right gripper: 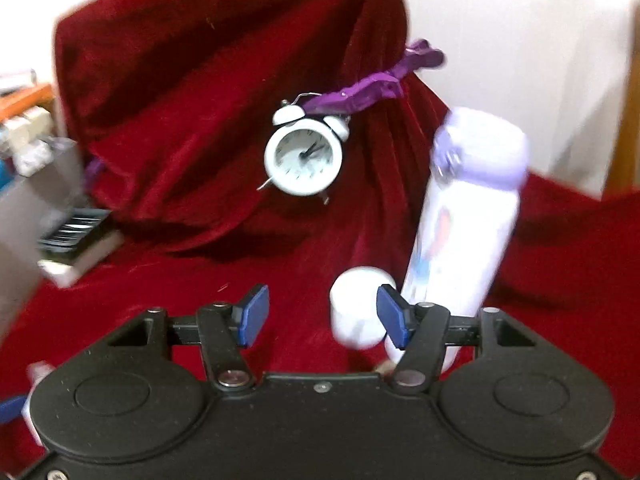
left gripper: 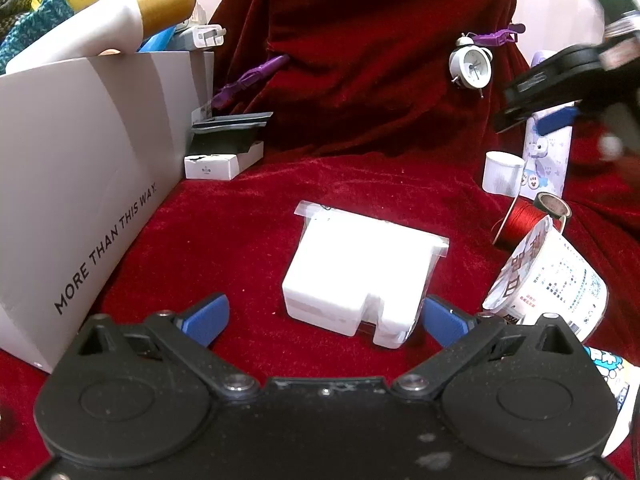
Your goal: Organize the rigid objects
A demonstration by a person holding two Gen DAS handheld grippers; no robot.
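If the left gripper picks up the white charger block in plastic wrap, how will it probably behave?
The white charger block looks boxy and stiff, so it should not roll. Its clear wrap may slip between the pads. It lies flat on the red cloth, so tipping seems unlikely.

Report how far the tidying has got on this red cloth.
Done: the grey box already holds a bottle and other items. In hand: nothing gripped; the open left gripper is lined up on the white adapter, the open right gripper near the white cap. Left: the tall bottle, printed cup, red spool.
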